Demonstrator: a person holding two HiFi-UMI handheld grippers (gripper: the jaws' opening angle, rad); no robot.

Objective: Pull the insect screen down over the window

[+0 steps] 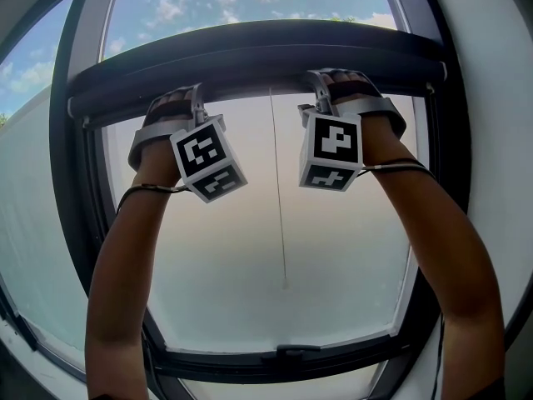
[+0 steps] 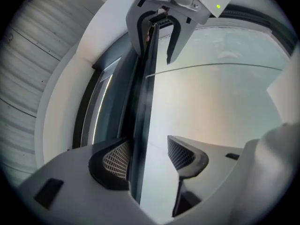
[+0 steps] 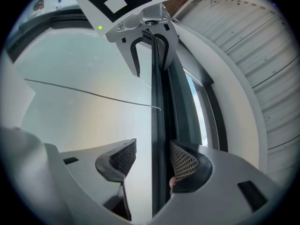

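- Straddling the bar point(image 1: 250, 52) at 12 o'clock, left gripper point(image 2: 147, 156) and right gripper point(image 3: 153, 159) have jaws apart, nothing clamped
- Pulling unclamped would slip off; uneven pull may skew and jam it

Your insect screen's dark pull bar point(image 1: 250, 55) sits high up, running level across the window point(image 1: 79, 190) from side frame to side frame. Above it you see clear blue sky with clouds; below it the pane looks pale and hazy. A thin cord point(image 1: 278, 215) hangs straight down from the bar's middle, ending above the bottom frame.
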